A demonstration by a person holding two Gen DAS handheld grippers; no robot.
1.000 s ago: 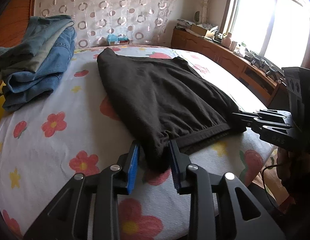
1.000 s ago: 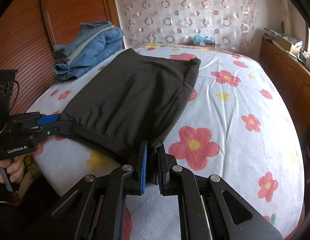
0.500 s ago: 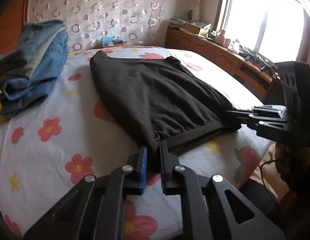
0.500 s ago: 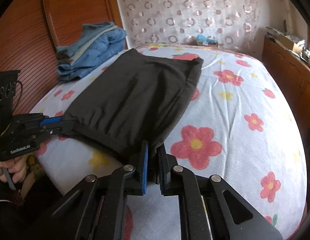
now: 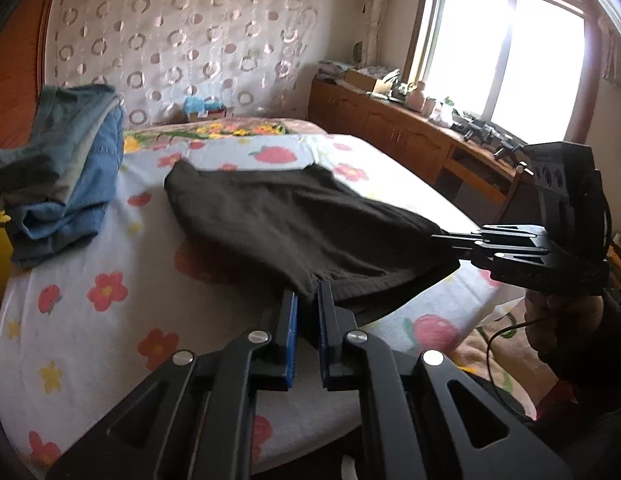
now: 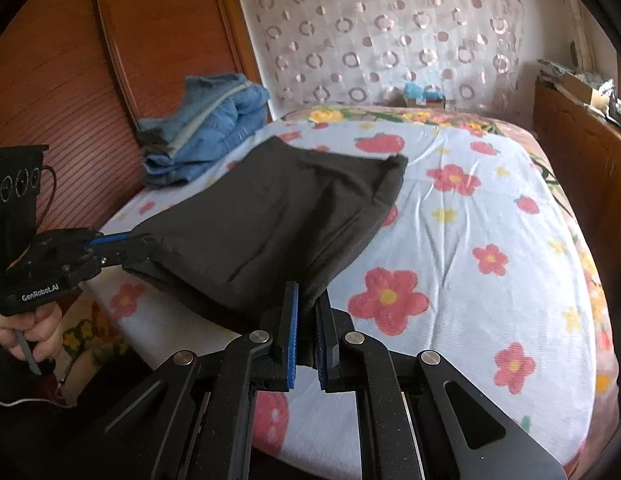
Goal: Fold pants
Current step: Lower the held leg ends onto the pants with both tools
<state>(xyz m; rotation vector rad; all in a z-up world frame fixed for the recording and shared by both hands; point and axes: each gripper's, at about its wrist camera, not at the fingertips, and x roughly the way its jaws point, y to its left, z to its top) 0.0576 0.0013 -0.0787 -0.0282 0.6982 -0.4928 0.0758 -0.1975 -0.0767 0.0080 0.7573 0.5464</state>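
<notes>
In the left wrist view, a stack of folded jeans point(image 5: 66, 168) sits at the upper left of the frame, against the wooden headboard point(image 5: 14, 80), probably parked there so the middle of the bed point(image 5: 90, 344) is free for folding. At the centre lie the dark pants point(image 5: 294, 224), already doubled into a short, wide panel; the far fold rests on the flowered sheet while the near edge hangs raised above it. At the lower centre the left gripper point(image 5: 307, 304) has its blue-padded fingers point(image 5: 291, 332) pinching one near corner of the pants. At the right of the frame the right gripper point(image 5: 446, 240), held in a person's hand point(image 5: 566, 320), has its fingers pressed together on the other near corner, so the edge between the two is drawn fairly straight.

In the right wrist view the same grip appears mirrored: the left gripper point(image 6: 122, 244) at the left edge holds its corner, the pants point(image 6: 278, 216) fill the middle, and the right gripper point(image 6: 306, 304) pinches cloth at the lower centre. Holding both corners at once likely keeps the layers aligned and the hem taut, ready to carry this edge over toward the far fold. The step in hand seems to be the next fold, just begun.
</notes>
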